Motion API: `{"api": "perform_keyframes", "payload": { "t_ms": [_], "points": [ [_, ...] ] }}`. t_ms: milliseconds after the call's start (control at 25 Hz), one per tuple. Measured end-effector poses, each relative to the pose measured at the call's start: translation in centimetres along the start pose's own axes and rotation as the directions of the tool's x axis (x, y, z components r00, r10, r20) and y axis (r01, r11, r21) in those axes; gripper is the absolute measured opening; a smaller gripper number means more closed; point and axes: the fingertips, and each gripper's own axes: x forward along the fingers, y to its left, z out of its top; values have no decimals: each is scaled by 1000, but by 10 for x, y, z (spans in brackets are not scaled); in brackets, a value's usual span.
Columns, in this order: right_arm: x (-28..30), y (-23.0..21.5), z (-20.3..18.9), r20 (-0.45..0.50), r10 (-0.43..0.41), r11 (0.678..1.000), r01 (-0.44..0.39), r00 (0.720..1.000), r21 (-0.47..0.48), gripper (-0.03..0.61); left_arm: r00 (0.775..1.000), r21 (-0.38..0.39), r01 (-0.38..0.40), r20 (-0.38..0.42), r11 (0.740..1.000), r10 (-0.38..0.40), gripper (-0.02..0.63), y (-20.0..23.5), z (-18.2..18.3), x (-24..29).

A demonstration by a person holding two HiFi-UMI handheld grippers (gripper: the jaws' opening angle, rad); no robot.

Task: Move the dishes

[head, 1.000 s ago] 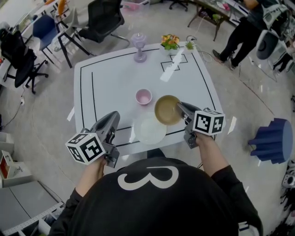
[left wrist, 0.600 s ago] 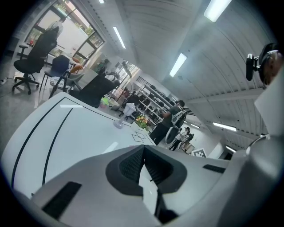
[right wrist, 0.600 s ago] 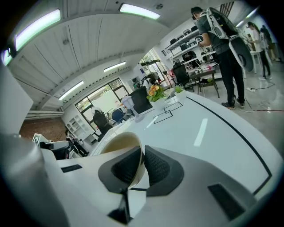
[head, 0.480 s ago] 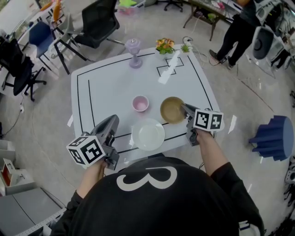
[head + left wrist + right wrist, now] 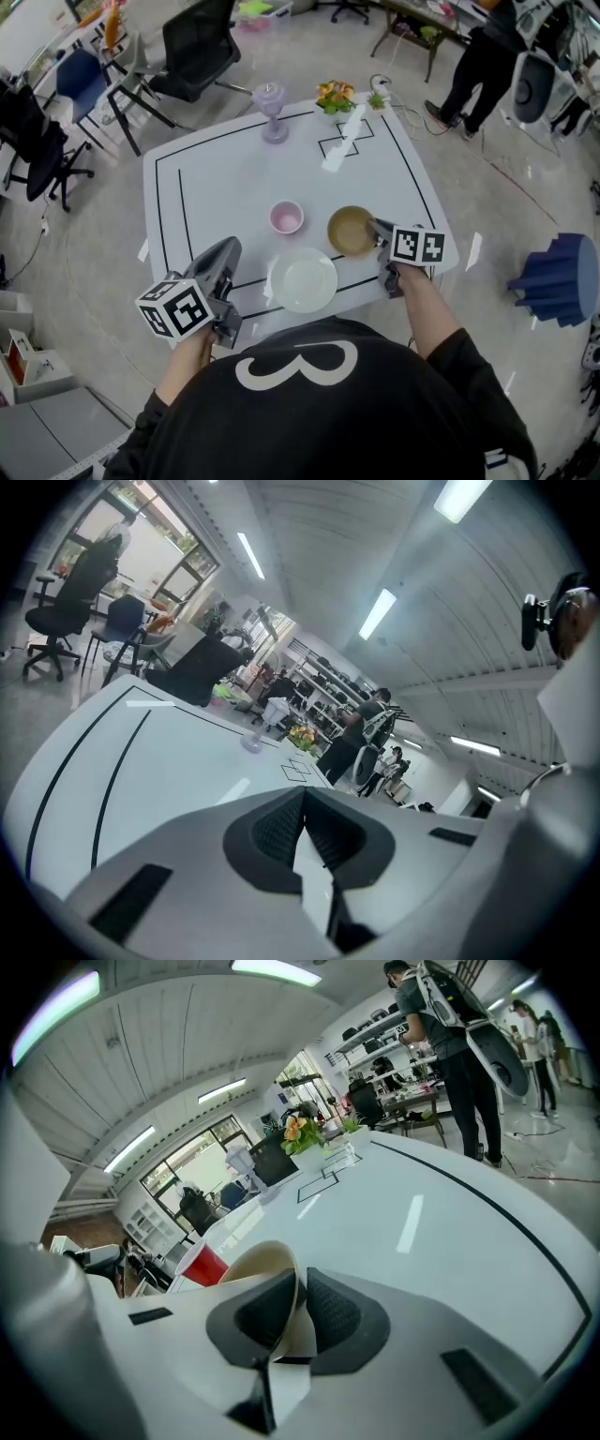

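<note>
1. Table (image 5: 202, 178): white w/ black border lines; dishes sit nr my front edge.
2. White plate (image 5: 302, 279): flat, empty, just L of the bowl.
3. Tan bowl (image 5: 347, 230): round, upright, directly ahead of my R gripper (image 5: 378, 228), whose jaws pinch its near rim. Resting on the table or not: can't tell.
4. Pink cup (image 5: 286, 217): small, nr bowl, not touching.
5. L gripper (image 5: 228, 251): jaws together, empty, farther from bowl.

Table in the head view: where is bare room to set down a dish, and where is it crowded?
Bare: the wide left part of the table, and the middle between purple goblet and pink cup. Crowded: the near edge, where pink cup, tan bowl and white plate cluster.
</note>
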Motion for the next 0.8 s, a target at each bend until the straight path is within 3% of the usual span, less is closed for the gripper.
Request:
{"api": "perform_keyframes", "payload": {
  "t_ms": [160,280,480,640,800],
  "points": [
    [0,1,1,22,2,1000,-2,1000,-5,73,1000,-3,-3,-5,1000,3,3,4,-1,-3],
    [-1,5,6,69,24,1000,-24,997,-8,157,1000,-5,-3,-4,1000,3,3,7,-3,-5],
    [-15,19,24,164,33,989,-9,986,-150,239,1000,4,10,9,1000,-10,3,3,-2,-12],
    [-31,42,34,209,46,959,15,977,-282,234,999,16,26,28,1000,-27,3,-2,3,-21],
    [-53,83,43,261,147,942,-54,954,-332,186,998,26,48,41,999,-49,3,-12,7,-28]
  ]
}}
